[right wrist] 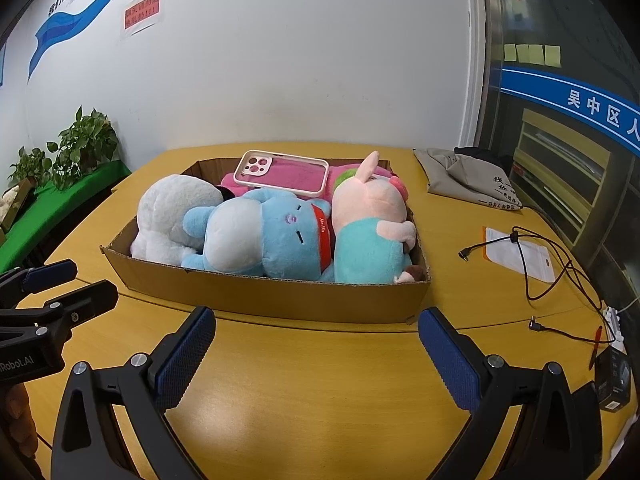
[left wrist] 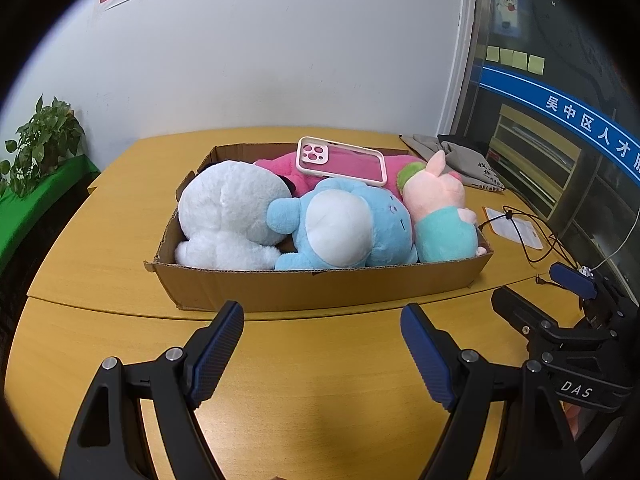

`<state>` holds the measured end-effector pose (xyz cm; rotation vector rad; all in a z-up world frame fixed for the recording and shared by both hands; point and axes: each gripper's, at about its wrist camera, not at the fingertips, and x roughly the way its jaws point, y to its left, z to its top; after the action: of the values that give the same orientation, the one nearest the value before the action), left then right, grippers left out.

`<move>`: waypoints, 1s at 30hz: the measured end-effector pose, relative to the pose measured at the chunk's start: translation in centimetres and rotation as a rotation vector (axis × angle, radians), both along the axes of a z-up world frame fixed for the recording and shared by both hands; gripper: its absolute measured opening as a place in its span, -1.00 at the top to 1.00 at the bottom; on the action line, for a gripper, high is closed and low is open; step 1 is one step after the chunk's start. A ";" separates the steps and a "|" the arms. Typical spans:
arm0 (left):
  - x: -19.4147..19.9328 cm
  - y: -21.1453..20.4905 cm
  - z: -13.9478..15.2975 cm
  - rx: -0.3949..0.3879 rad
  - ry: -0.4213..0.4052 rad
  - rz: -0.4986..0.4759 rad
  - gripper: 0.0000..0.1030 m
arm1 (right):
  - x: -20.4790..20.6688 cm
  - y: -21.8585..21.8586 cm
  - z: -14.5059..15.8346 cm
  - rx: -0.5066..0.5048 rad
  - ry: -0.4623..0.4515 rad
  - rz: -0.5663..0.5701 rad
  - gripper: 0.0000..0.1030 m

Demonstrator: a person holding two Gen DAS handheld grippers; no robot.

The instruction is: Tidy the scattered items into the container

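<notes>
Both claws, left claw (left wrist: 322,354) and right claw (right wrist: 316,360), gape empty; cardboard box (left wrist: 320,286) crammed with plush toys (left wrist: 340,228).

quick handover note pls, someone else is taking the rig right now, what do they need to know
Left gripper: open, empty, above the table in front of the box.
Right gripper: open, empty, beside it.
Cardboard box: holds the white plush, blue plush, pink pig plush and a pink plush at the back, with the phone case on top.
Done: the plush toys and case are in.
Left: possibly the grey bag, cable and white pouch on the table to the right, if they count.
</notes>
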<state>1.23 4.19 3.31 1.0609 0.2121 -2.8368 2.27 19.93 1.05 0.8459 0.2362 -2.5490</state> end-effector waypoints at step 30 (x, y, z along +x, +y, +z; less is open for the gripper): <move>0.1 0.4 -1.1 0.012 -0.031 0.040 -0.57 | 0.1 -0.1 -0.7 0.013 0.000 -0.006 -1.00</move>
<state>1.33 4.60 2.22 1.0889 0.2454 -2.7852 2.37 19.79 0.32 0.8523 0.2515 -2.5555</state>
